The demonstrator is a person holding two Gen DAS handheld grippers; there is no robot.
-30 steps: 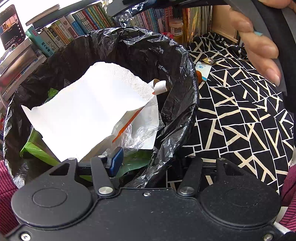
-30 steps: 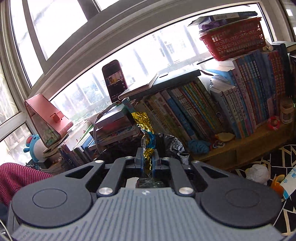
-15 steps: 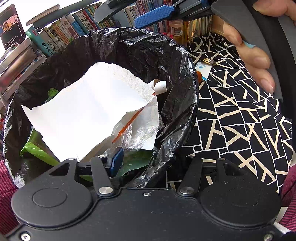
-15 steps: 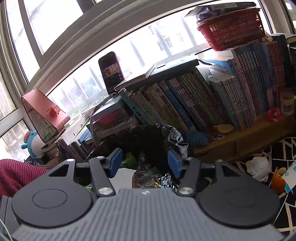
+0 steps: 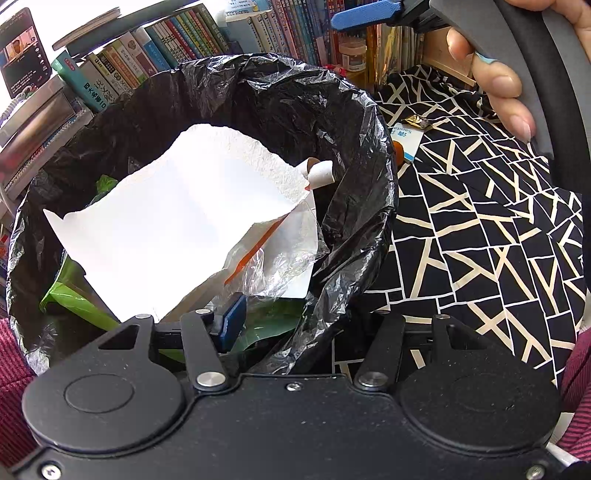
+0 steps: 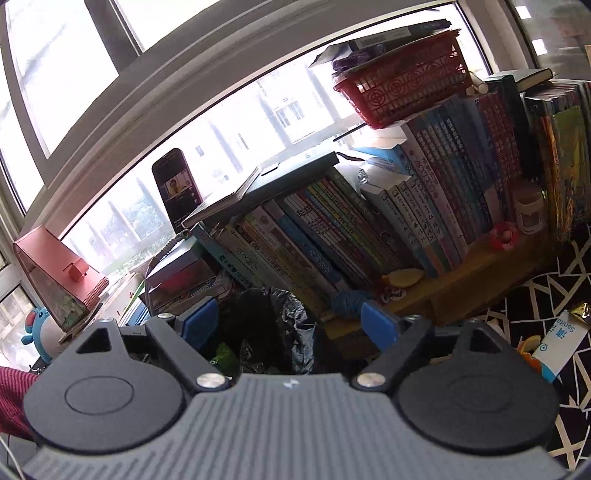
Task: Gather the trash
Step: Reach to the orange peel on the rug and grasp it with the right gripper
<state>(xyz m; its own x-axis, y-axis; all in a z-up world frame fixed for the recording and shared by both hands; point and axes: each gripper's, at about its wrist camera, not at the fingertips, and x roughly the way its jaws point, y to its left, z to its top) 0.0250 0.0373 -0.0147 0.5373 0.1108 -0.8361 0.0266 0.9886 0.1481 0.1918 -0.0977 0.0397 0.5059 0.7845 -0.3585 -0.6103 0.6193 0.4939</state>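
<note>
A bin lined with a black trash bag [image 5: 280, 96] fills the left wrist view. Inside lie a white paper sheet [image 5: 177, 229], clear plastic film [image 5: 273, 266] and green wrapping [image 5: 74, 299]. My left gripper [image 5: 295, 332] straddles the near rim. Its left pad [image 5: 231, 323] is inside the bag and the right finger is hidden outside it. My right gripper [image 6: 290, 321] hovers above the far rim [image 6: 273, 306]. Its jaws are opening wide and nothing is between them. One of its blue fingers [image 5: 365, 18] shows at the top of the left wrist view.
On the black-and-white cloth [image 5: 480, 240] right of the bin lie a blue-white packet [image 6: 561, 347], an orange scrap [image 6: 532, 354] and a gold wrapper [image 5: 417, 122]. Rows of books [image 6: 332, 240] and a red basket [image 6: 402, 88] stand behind. A person's hand [image 5: 495, 85] holds the right gripper.
The right gripper opened and let go of the gold foil wrapper, which has dropped out of sight. It then shifted right above the bin. The left gripper kept still.
</note>
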